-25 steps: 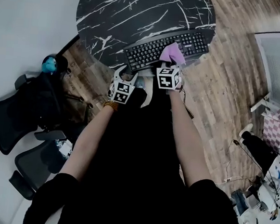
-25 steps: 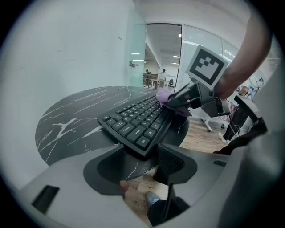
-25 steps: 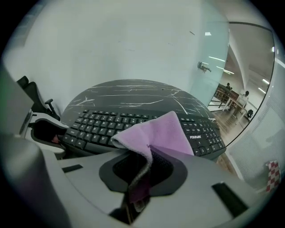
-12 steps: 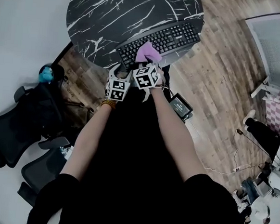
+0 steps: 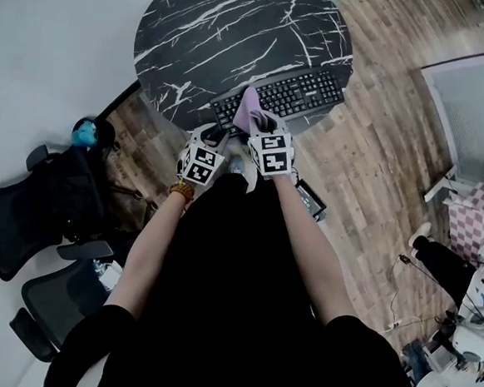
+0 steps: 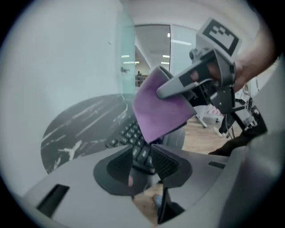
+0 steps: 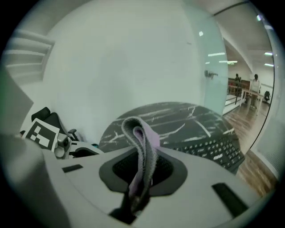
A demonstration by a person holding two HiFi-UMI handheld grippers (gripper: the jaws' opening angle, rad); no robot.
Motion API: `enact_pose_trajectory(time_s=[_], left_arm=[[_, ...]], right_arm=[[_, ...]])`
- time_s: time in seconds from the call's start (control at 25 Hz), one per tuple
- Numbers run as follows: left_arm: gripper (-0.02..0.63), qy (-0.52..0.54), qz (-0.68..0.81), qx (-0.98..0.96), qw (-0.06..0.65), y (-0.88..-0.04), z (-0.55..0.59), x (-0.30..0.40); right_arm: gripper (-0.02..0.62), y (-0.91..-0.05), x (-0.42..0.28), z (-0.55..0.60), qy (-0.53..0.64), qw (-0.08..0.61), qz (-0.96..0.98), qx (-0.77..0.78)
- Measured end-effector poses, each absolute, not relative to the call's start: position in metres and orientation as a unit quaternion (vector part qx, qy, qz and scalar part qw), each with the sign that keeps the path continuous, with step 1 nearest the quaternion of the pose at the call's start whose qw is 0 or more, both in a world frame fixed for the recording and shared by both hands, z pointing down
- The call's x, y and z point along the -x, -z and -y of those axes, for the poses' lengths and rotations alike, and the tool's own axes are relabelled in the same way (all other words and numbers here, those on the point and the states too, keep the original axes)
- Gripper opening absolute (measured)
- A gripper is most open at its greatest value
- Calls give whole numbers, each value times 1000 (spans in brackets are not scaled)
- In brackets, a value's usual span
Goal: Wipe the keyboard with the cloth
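The keyboard [image 5: 287, 94] lies just ahead of and below the right claw [image 7: 141, 171], at the near right rim of the table [image 5: 230, 29]. In the head view its long axis runs slantwise, from the near left end by the claws to the far right end. The right claw is clenched on the cloth [image 7: 143, 138], a folded purple loop that stands up between its pads. In the left gripper view the cloth hangs over the keyboard's near end, its lower corner close above the keys but, as far as I can tell, not touching. The wipe, I judge, calls for bringing the cloth down onto the keys and then drawing it along that axis toward the far right. The left claw [image 6: 141, 162] sits just beside the right one, on its left, also at the near end. Its jaws have just been closing and stand half shut, pads apart; the keyboard's near corner shows in the gap, and nothing looks pressed. The table is round, black with white veins, and carries only the keyboard. Around it are a wood floor [image 5: 378, 157], a pale wall [image 7: 111, 58] and black chairs [image 5: 23, 221] off to the left.
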State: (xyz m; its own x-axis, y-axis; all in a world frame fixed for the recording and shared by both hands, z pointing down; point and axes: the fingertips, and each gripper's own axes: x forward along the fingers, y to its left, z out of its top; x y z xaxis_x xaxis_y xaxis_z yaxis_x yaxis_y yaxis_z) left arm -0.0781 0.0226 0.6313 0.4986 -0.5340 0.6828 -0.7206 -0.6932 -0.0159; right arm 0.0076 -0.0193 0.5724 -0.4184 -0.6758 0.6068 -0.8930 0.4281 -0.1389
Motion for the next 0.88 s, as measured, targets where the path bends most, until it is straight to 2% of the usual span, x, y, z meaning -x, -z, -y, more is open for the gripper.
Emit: enact_pose_trajectory(time_s=[0.24, 0.4, 0.6, 0.88], left_arm=[[51, -142, 473, -869, 34, -469, 29, 75], [28, -64, 514, -855, -19, -392, 33, 73], [15, -49, 533, -844, -46, -374, 21, 71], [14, -50, 535, -843, -41, -379, 15, 76]], right_arm=[[60, -445, -21, 27, -76, 126, 830, -538], [60, -402, -8, 17, -12, 101, 836, -539], [58, -393, 0, 6, 5, 108, 827, -552], [58, -388, 3, 3, 10, 98, 830, -549]])
